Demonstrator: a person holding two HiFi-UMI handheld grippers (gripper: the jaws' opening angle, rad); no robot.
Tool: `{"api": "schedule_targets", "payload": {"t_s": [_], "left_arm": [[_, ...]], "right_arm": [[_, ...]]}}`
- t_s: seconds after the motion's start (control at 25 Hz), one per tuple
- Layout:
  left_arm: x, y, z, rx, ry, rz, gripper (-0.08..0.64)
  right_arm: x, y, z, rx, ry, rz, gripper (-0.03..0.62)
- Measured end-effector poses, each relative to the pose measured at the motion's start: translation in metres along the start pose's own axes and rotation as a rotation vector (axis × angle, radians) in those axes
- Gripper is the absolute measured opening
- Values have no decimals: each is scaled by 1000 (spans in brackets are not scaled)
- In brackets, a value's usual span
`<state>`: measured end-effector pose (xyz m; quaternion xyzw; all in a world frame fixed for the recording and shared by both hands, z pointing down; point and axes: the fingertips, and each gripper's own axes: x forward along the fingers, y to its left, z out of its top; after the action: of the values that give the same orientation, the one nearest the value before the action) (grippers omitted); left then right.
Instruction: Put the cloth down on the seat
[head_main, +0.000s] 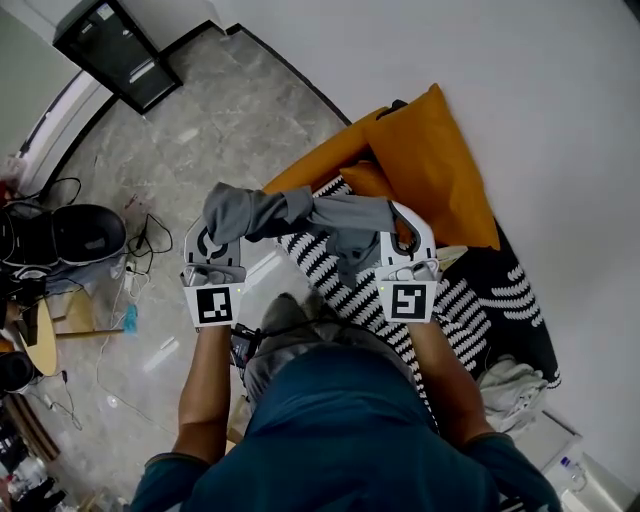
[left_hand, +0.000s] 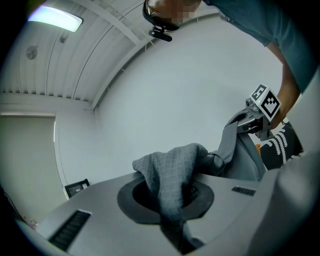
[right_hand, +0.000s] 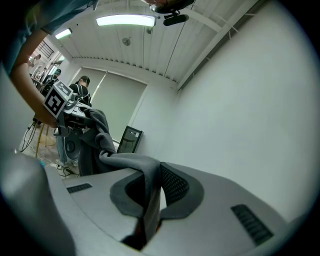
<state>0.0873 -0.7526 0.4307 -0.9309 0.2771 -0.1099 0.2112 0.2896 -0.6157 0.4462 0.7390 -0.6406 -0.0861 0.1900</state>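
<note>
A grey cloth hangs stretched between my two grippers above the seat, which has a black-and-white patterned cover. My left gripper is shut on one end of the cloth, which bunches over its jaws. At the other end my right gripper is shut on the cloth, and a fold trails down between the pads. Each gripper shows in the other's view, the right gripper at the far right and the left gripper at the far left.
Orange cushions lean against the white wall behind the seat. A white bundle lies at the seat's right end. Cables, a black bag and a dark cabinet stand on the marble floor to the left.
</note>
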Motion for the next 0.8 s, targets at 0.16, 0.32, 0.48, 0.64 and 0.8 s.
{"api": "schedule_targets", "payload": {"t_s": [0.16,0.32,0.48,0.64,0.8], "left_arm": [[18,-4,-12,-19,21,-15,34],[42,-6,-30,-107,26,-17,34],[72,-16,-55,-109,45,-68,34],[107,-24,-85,-114,82,-117,34],[138,-34,-113,-118,117,-156,34]], "right_arm": [[11,-7,-18,15,24,-10,25],[28,-13,-43,50,56,-37,25],[45,-20,-73,69,96,-73,25],[64,-25,-105,90,135,-106,25],[83,-30,-138,88,184,-134,25]]}}
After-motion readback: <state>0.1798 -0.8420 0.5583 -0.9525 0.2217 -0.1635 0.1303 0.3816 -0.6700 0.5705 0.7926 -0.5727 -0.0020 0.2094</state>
